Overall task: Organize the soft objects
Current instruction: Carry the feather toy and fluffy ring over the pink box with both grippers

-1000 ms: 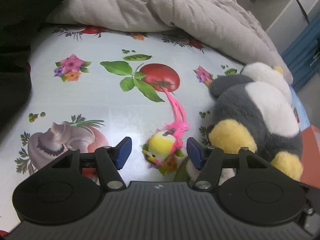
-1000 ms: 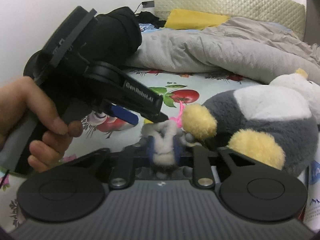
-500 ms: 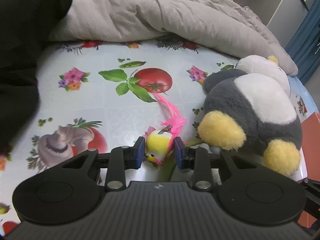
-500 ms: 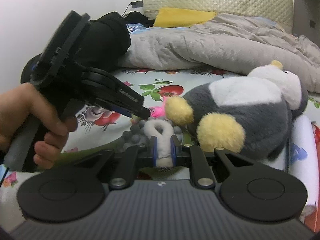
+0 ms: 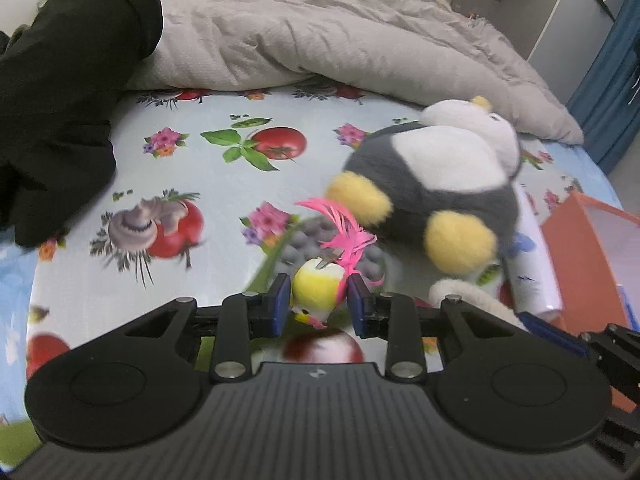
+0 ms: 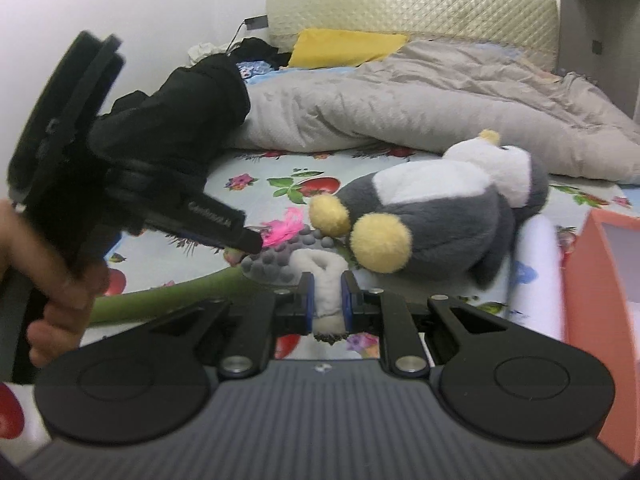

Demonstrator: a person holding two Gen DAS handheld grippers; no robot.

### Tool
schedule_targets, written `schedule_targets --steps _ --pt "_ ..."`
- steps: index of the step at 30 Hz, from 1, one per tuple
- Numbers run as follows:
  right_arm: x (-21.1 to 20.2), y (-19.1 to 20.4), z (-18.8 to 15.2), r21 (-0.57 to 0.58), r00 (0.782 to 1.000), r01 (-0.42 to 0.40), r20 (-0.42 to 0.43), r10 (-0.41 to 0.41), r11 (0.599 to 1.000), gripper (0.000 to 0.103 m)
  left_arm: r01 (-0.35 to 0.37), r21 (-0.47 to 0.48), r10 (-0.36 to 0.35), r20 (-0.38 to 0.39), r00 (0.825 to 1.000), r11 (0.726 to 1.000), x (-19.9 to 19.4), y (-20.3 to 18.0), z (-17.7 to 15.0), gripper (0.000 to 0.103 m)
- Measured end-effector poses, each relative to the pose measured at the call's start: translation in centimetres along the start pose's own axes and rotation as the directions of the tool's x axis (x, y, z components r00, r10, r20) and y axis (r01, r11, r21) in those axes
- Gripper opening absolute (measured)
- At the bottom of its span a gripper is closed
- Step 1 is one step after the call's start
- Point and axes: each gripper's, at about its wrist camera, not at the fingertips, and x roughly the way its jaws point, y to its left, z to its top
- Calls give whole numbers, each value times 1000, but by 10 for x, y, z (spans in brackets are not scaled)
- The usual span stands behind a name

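Observation:
My left gripper (image 5: 319, 305) is shut on a small yellow ball toy (image 5: 318, 290) with pink feathers (image 5: 346, 232), held just above the printed sheet. My right gripper (image 6: 327, 300) is shut on a white fuzzy toy (image 6: 326, 280); part of it shows at the right of the left wrist view (image 5: 468, 296). A grey, white and yellow plush penguin (image 5: 436, 184) lies just beyond both grippers, also in the right wrist view (image 6: 432, 208). The left gripper's body (image 6: 132, 184) and its pink feathers (image 6: 286, 226) show in the right wrist view.
A grey quilt (image 5: 328, 36) lies across the bed behind. Black clothing (image 5: 60, 92) is piled at the left. An orange box (image 5: 588, 256) stands at the right, also in the right wrist view (image 6: 604, 276). A yellow pillow (image 6: 344, 46) lies by the headboard.
My left gripper has closed on the yellow ball toy and lifted it back from the sheet. My right gripper has drawn back, keeping hold of the white fuzzy toy.

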Motion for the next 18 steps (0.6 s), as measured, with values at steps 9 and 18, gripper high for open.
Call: schedule_targets --steps 9,18 --pt "-53 -5 -11 28 999 53 9 -53 998 17 24 -17 -24 18 1000 1000 -50 -18 -36 36" --pt "-105 0 -33 78 997 79 2 -79 994 17 69 -28 -68 34 997 997 -95 -37 -72 36"
